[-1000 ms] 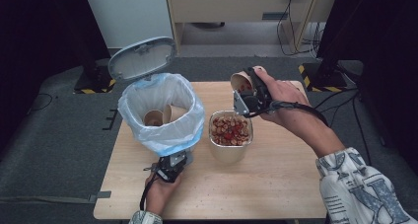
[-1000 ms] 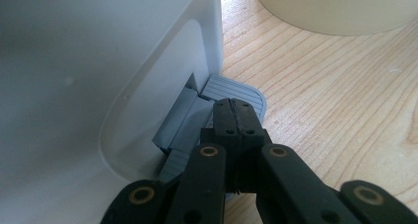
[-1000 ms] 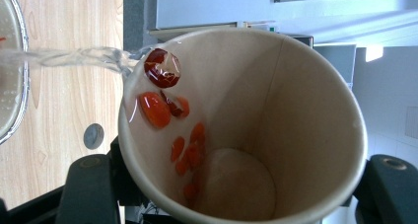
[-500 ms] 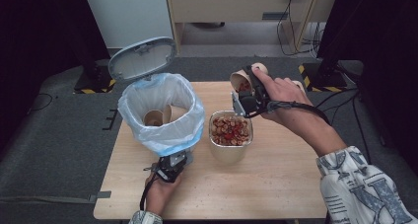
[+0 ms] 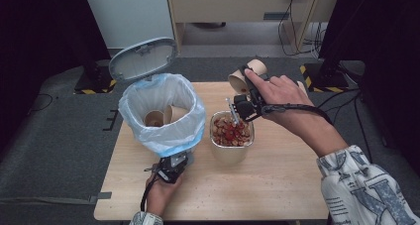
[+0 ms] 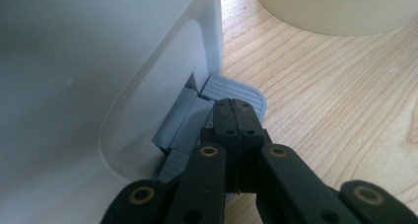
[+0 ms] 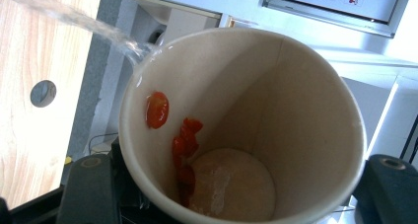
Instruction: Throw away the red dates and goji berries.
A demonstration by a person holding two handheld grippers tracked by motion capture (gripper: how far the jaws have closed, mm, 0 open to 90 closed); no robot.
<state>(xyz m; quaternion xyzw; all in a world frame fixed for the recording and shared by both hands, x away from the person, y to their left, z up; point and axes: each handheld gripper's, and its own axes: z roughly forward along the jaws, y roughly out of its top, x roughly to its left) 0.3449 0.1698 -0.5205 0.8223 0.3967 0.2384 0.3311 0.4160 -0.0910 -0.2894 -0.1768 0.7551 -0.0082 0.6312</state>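
Grey ribbed pedal (image 6: pixel 231 92) at the white bin's (image 5: pixel 163 117) base, near the desk's front edge, sits under my left tongs (image 6: pixel 235 116), pressed together. Farther back, my right tongs (image 5: pixel 236 106) pinch a tilted beige paper cup (image 7: pixel 241 125) above the food bowl (image 5: pixel 232 136).

Left gripper (image 5: pixel 174 163) low, fingers (image 6: pixel 227 120) together, right gripper (image 5: pixel 236 93) raised, tilted
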